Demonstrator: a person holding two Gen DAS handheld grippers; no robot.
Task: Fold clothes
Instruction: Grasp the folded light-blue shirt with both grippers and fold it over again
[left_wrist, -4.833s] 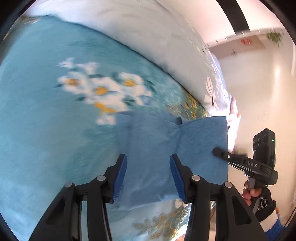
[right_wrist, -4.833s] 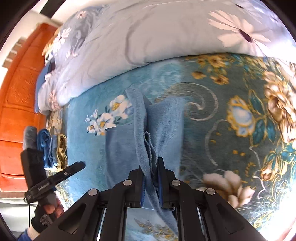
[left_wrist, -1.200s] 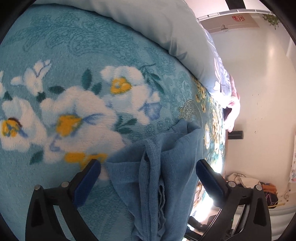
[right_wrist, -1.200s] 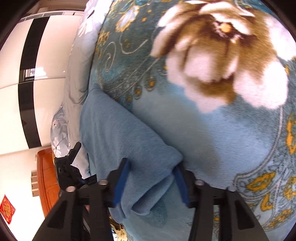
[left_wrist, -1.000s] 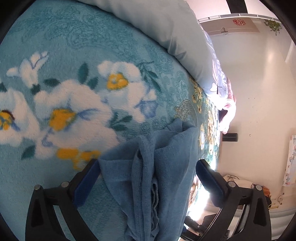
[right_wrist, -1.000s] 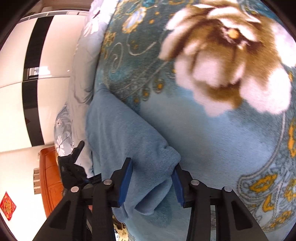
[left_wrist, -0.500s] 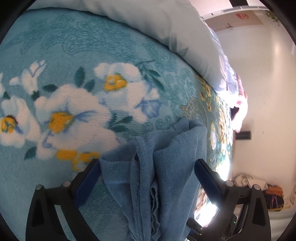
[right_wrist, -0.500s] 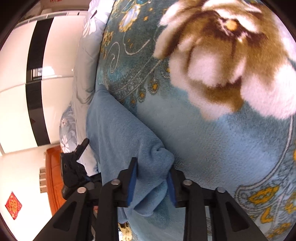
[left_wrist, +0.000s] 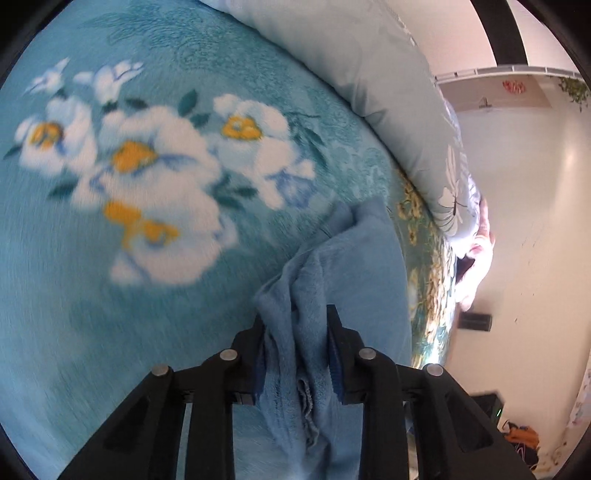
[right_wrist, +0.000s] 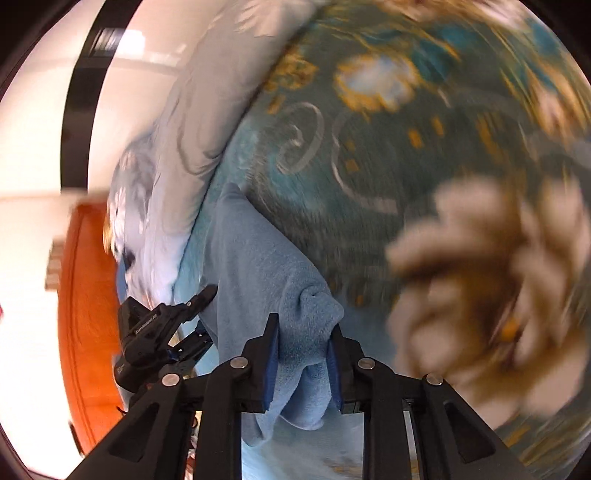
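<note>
a: blue cloth (left_wrist: 354, 266), where is it?

b: on the bed's teal floral blanket (left_wrist: 110, 295), bunched into a long roll. one end sits in the left tongs (left_wrist: 295, 325), the other in the right tongs (right_wrist: 303, 334).

a: tongs state?

b: left jaws closing, pads now pressed on a gathered wad of the cloth. a second ago they stood wide on either side of it. right jaws also closing, pinching a rounded folded end; they were looser before.

a: other changes?

b: both views are tilted and motion-blurred now, and the cloth end looks lifted a bit off the blanket.

a: textures?

b: cloth is soft terry-like, fuzzy nap, frayed stitched edge in the left view. blanket is plush with white and yellow flowers, plus tan blooms and gold scrolls in the right view. smooth pale quilt (left_wrist: 369, 74) lies along the far edge. tongs are black with blue pads.
</note>
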